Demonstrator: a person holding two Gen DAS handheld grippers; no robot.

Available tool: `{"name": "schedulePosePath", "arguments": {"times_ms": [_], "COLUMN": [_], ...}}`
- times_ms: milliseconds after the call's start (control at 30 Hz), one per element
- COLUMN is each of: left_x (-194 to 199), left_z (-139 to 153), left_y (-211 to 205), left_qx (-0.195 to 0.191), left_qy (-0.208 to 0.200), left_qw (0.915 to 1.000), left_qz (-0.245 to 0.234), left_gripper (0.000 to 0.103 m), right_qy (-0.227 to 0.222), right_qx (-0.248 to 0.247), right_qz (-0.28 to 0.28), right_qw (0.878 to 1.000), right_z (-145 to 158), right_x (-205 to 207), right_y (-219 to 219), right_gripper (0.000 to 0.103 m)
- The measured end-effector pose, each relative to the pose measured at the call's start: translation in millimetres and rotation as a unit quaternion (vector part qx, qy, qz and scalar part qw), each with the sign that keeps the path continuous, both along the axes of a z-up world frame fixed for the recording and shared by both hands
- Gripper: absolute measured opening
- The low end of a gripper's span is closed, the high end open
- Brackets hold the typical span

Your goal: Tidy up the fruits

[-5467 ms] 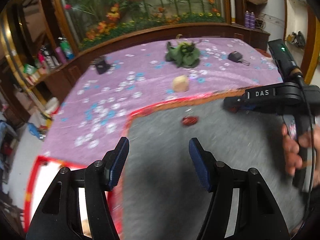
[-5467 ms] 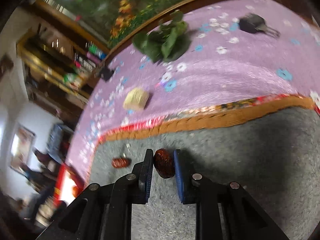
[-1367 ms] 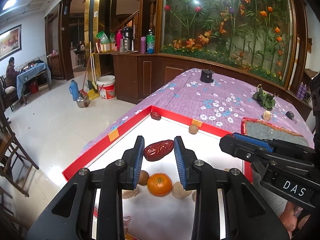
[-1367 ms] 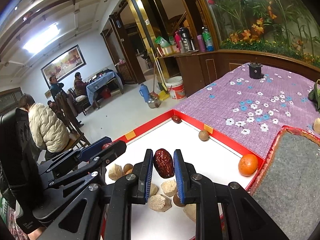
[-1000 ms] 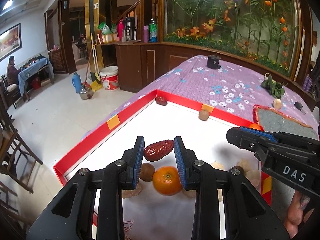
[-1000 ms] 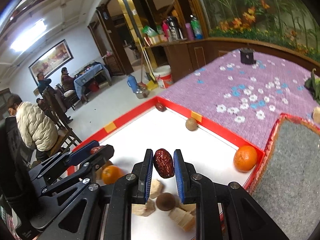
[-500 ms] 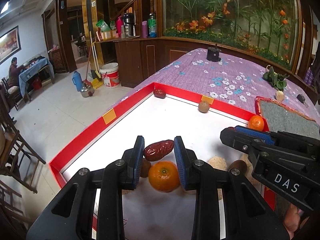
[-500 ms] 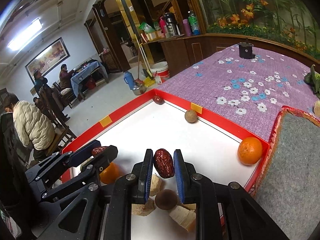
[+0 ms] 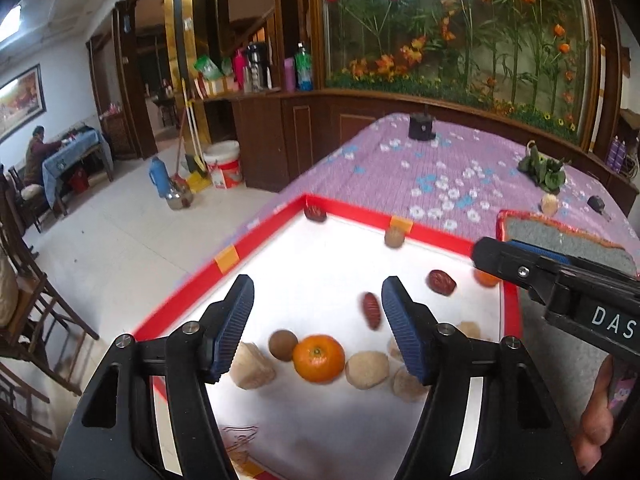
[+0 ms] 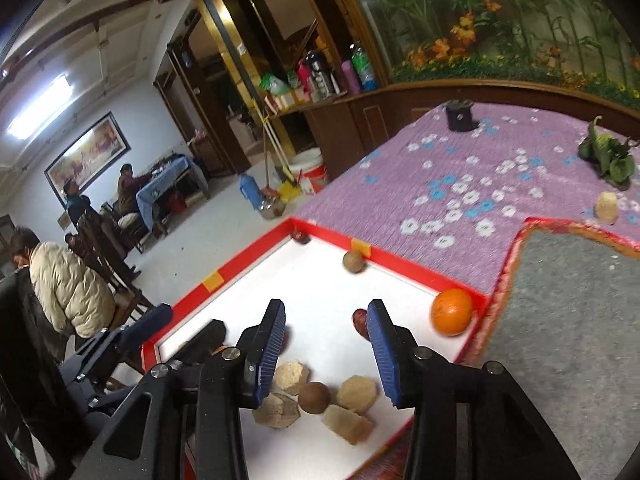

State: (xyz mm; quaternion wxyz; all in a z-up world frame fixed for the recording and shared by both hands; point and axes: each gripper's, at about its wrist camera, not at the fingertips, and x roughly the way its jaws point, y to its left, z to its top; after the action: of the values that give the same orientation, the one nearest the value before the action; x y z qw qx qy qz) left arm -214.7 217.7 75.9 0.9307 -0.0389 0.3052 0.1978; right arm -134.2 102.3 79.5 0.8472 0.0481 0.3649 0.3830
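Inside the red-rimmed white tray (image 9: 256,236), two red dates lie loose on the white floor: one blurred date (image 9: 371,310) sits just off the inner face of the left gripper's (image 9: 316,322) right finger, and a second date (image 9: 441,282) rests nearer the tray's right wall, beside an orange (image 10: 451,312) that touches that wall's corner. Both grippers are released, jaws spread wide with nothing between them; the right gripper (image 10: 326,344) hangs over the tray's near right part, and a dark red date shows partly behind its right finger.

A cluster fills the near end of the tray: a second orange (image 9: 318,358), a brown round fruit (image 9: 283,345) touching it, and several pale lumpy pieces (image 9: 367,370) around them. The middle of the tray floor is bare white, leaving room between this cluster and the far rim. Against the far rim sits another brown round fruit (image 9: 394,237), and a third date (image 9: 315,213) is tucked into the far corner.

To the right of the tray, its edge just beside the tray wall, lies a grey mat with a red-orange border (image 10: 568,320). Beyond both stretches the purple flowered tablecloth (image 9: 440,168), carrying a leafy green bunch (image 9: 542,170), a pale lump (image 9: 549,204) and a small black pot (image 9: 421,127) well apart from each other. The table's left edge drops to open tiled floor.
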Motion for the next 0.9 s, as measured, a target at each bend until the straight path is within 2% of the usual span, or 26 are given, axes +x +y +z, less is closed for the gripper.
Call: {"name": "schedulePosePath", "arguments": {"times_ms": [267, 300, 367, 500, 700, 900], "left_x": [-17, -20, -23, -35, -46, -65], "left_z": [36, 41, 46, 61, 77, 90], "left_y": [-18, -22, -27, -39, -51, -66], "left_qx": [0.036, 0.041, 0.047, 0.065, 0.088, 0.093], "left_qy": [-0.034, -0.040, -0.048, -0.081, -0.098, -0.135], "left_qw": [0.9986, 0.9981, 0.9973, 0.9932, 0.9859, 0.9828], "left_qz": [0.021, 0.023, 0.028, 0.051, 0.104, 0.086], "left_gripper": [0.070, 0.072, 0.085, 0.085, 0.085, 0.085], "right_qy": [-0.018, -0.021, -0.028, -0.041, -0.058, -0.069], "right_qx": [0.023, 0.025, 0.033, 0.041, 0.047, 0.053], "right_qz": [-0.015, -0.015, -0.019, -0.023, -0.025, -0.030], "right_qw": [0.999, 0.999, 0.999, 0.998, 0.997, 0.996], "right_z": [24, 25, 30, 36, 41, 41], "right_x": [-11, -12, -17, -23, -30, -30], "right_y": [-35, -37, -46, -59, -74, -85], "right_gripper": [0.041, 0.041, 0.041, 0.041, 0.041, 0.041]}}
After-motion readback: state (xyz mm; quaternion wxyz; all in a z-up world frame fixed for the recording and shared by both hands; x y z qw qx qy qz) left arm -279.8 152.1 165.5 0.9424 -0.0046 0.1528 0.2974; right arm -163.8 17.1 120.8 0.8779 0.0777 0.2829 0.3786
